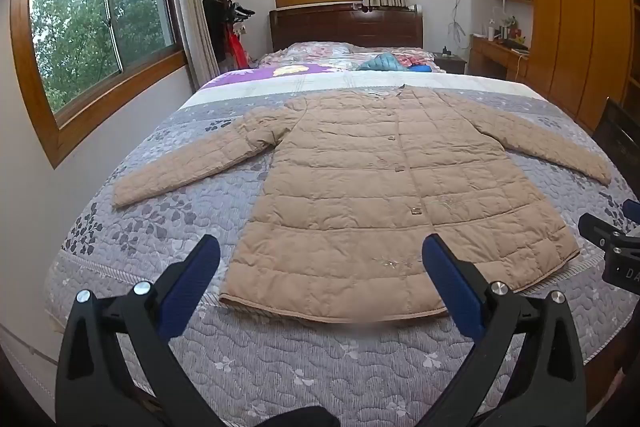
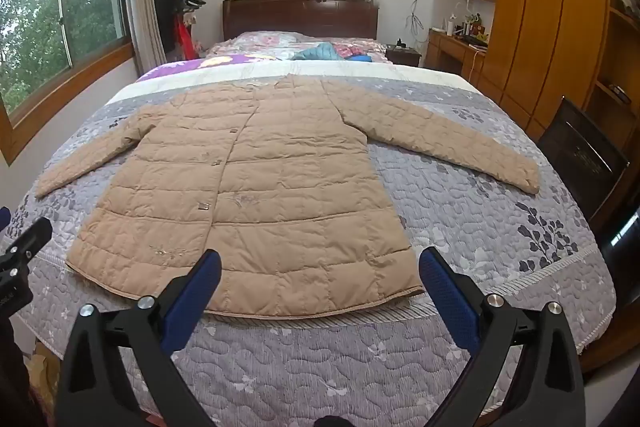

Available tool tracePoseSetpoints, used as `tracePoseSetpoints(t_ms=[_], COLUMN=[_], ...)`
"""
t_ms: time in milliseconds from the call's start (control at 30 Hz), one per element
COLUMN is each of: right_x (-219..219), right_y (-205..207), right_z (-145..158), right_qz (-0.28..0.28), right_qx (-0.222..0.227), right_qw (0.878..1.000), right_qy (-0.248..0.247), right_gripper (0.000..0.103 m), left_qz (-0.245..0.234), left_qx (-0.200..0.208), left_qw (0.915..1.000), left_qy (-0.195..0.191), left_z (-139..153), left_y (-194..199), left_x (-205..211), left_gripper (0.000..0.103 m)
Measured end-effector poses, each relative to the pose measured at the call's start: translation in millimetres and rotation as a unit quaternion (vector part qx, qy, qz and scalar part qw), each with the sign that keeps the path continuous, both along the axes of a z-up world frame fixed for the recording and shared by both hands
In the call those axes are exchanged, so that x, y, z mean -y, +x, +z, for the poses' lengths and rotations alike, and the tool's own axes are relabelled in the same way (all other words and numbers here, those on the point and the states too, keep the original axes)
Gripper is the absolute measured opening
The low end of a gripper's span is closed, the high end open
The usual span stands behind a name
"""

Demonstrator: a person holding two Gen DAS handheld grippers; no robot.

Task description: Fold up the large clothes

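Observation:
A beige quilted coat [image 1: 360, 187] [image 2: 256, 187] lies flat and buttoned on the bed, collar toward the headboard, both sleeves spread out to the sides. My left gripper [image 1: 320, 247] hangs open above the coat's hem, nearer its left corner, with nothing between its blue pads. My right gripper [image 2: 320, 259] is also open, above the hem near the right corner, touching nothing. Part of the right gripper's black body shows at the right edge of the left wrist view, and part of the left gripper's shows at the left edge of the right wrist view.
The bed's grey leaf-patterned quilt [image 1: 280, 367] [image 2: 500, 207] runs under the coat to the foot edge. Bundled clothes [image 1: 384, 62] lie near the pillows by the dark headboard [image 1: 346, 27]. A coat stand [image 1: 224, 11] and windows are left; wooden wardrobes [image 2: 548, 27] and a dark chair [image 2: 580, 155] right.

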State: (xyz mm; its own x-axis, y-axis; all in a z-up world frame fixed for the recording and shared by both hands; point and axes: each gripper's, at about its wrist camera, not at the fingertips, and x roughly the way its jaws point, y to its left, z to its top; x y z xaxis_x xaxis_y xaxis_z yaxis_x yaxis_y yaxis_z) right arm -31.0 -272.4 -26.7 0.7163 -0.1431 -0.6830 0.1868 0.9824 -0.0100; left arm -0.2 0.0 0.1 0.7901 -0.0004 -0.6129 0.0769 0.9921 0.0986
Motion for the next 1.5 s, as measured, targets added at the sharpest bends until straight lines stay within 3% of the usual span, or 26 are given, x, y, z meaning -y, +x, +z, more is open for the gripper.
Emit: tracePoseSetpoints(t_ms=[1500], right_x=[-0.1], right_y=[1.7], right_z=[-1.8], right_qz=[-0.001], right_qx=[-0.002], right_qw=[1.0], right_qy=[0.0], right_gripper=[0.099], left_qz=[0.0], left_qx=[-0.002], left_qw=[1.0], left_qy=[0.003], left_z=[-4.1], left_y=[0.6], left_x=[-0.7], left_gripper=[0.1])
